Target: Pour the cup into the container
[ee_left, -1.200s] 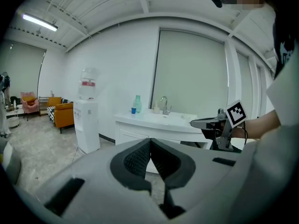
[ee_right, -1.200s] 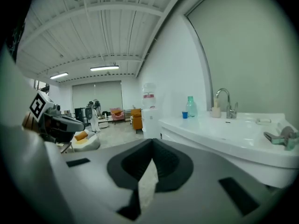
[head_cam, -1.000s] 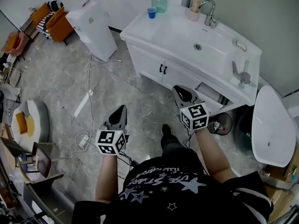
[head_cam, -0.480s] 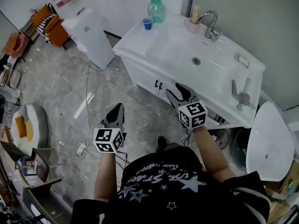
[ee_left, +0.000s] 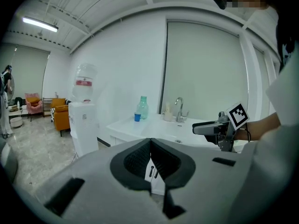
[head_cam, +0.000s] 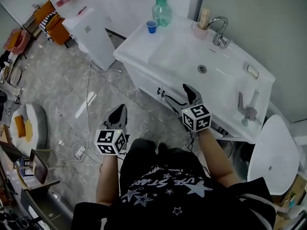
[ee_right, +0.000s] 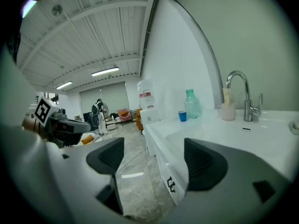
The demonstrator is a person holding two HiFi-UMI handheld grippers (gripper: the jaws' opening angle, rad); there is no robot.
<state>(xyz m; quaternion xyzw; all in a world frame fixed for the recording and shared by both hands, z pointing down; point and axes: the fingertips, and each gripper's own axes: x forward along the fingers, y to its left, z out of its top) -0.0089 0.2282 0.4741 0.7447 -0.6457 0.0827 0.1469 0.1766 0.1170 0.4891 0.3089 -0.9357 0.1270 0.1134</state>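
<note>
My right gripper (ee_right: 154,166) has jaws just opening, nothing between them; ahead, a blue cup (ee_right: 182,116) stands beside a green bottle (ee_right: 192,104).

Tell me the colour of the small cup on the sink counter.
Blue. The cup shows best in the head view, beside the pale green bottle.

The person wears a black short-sleeved T-shirt (head_cam: 168,195) printed with white stars and white lettering. The left gripper (head_cam: 120,109) and right gripper (head_cam: 175,91) have grey bodies with black ribbed pads (ee_left: 135,160), and each carries 1 white cube (head_cam: 111,142) bearing black square markers.
</note>
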